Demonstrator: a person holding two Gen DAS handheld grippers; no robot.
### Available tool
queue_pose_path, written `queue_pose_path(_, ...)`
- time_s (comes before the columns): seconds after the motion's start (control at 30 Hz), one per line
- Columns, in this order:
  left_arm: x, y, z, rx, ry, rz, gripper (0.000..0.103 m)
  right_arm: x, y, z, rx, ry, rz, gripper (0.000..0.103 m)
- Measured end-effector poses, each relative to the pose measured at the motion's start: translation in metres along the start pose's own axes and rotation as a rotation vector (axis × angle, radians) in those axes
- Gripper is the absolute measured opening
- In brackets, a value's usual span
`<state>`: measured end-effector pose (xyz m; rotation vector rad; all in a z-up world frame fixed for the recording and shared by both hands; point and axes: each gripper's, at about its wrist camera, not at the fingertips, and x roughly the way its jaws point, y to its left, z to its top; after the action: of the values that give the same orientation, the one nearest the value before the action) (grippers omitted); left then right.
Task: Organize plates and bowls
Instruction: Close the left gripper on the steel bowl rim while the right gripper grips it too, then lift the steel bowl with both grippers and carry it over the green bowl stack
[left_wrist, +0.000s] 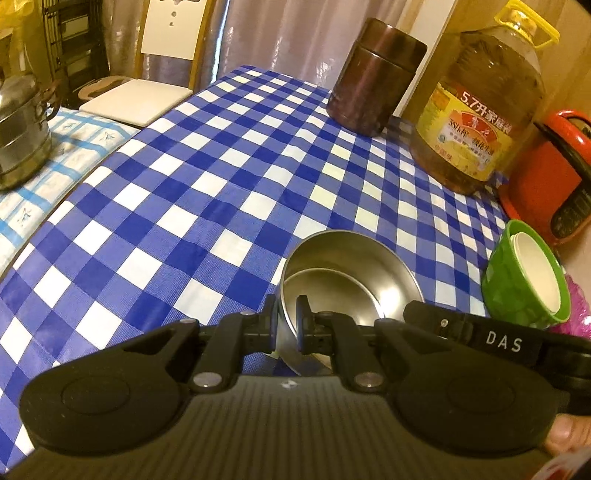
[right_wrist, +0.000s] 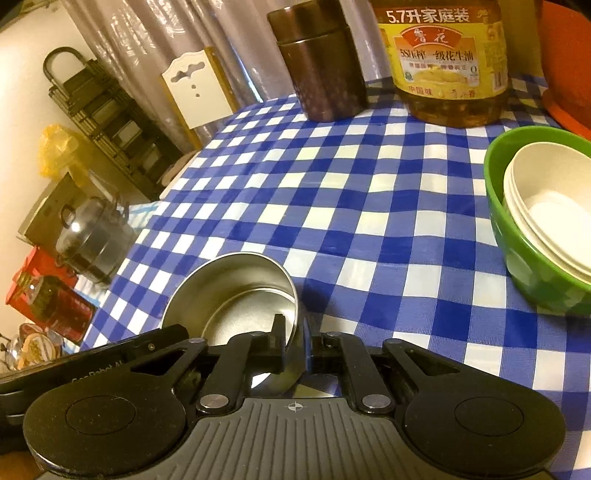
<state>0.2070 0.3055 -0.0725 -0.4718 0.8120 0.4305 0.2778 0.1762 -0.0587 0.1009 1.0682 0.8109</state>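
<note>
The steel bowl (left_wrist: 351, 280) hangs tilted above the checked tablecloth (left_wrist: 207, 192), pinched at opposite sides of its rim — the left gripper (left_wrist: 288, 325) clamps the near-left wall, one finger inside and one outside. The right gripper (right_wrist: 293, 343) is clenched the same way on the bowl's right wall, while the green bowl (right_wrist: 532, 258) with white bowls (right_wrist: 550, 210) nested inside sits well apart to the right.

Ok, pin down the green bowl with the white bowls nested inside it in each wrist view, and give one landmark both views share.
Left wrist view: green bowl with nested white bowls, right edge, just right of the steel bowl.
Right wrist view: the same green bowl, right edge at mid height, well apart from the steel bowl.
Shared landmark: large yellow-labelled oil bottle, behind the bowl.
</note>
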Motion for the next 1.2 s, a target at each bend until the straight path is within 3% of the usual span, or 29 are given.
queue_pose_path(0.67, -0.002, -0.002, 0.003, -0.051, 0.006, -0.016, 0.008, 0.005, 0.0, 0.002, -0.01, -0.002, -0.038, 0.008)
queue_pose_path(0.97, -0.019, -0.023, 0.001, -0.031, -0.02, -0.07, 0.008, -0.032, -0.007, 0.005, 0.002, -0.055, -0.049, 0.008)
queue_pose_path(1.2, -0.039, -0.05, -0.002, -0.024, -0.056, -0.154, 0.008, -0.071, -0.022, 0.004, 0.008, -0.11, -0.067, 0.008)
